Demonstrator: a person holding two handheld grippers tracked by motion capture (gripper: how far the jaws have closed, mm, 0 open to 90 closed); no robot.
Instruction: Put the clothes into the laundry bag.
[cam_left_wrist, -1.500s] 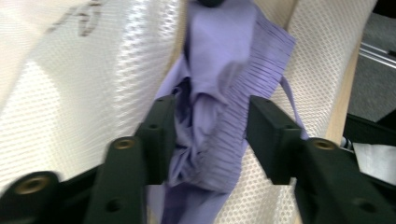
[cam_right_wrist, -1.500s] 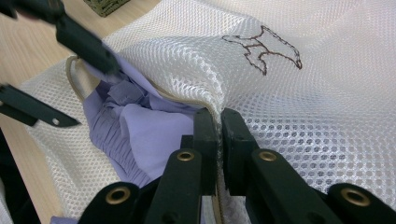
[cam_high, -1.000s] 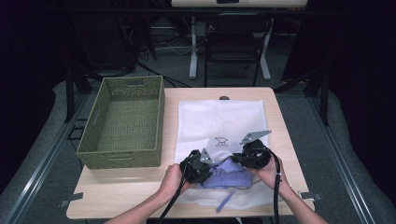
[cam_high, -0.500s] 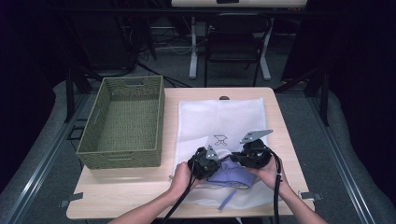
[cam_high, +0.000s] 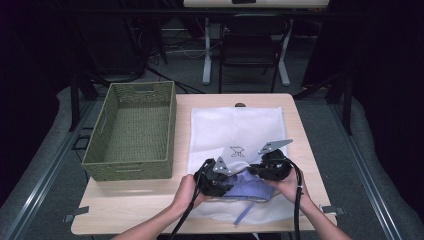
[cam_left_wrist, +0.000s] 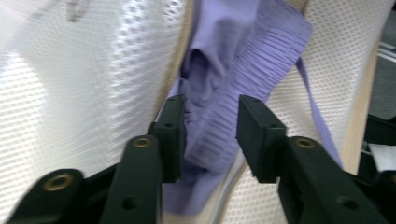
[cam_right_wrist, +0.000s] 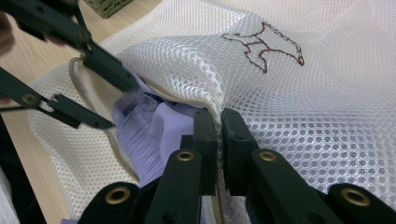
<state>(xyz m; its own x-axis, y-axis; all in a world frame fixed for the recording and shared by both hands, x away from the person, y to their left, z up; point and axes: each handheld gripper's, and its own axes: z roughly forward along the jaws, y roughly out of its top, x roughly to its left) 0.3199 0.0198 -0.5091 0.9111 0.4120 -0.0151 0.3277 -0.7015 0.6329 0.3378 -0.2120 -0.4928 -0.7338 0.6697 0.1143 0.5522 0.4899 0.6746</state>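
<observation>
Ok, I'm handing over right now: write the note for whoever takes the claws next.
Right claw: shut on the rim of the white mesh bag, holding its mouth up.
Left claw: jaws have just been opening and now stand apart around the lilac garment at the bag's mouth, no longer pinching it.
Things: the bag lies flat on the table, the green basket beside it to the left.
Done: much of the garment is inside the bag.
Left: a fold and a strap hang out at the near edge. Probably regrip and push them in.
</observation>
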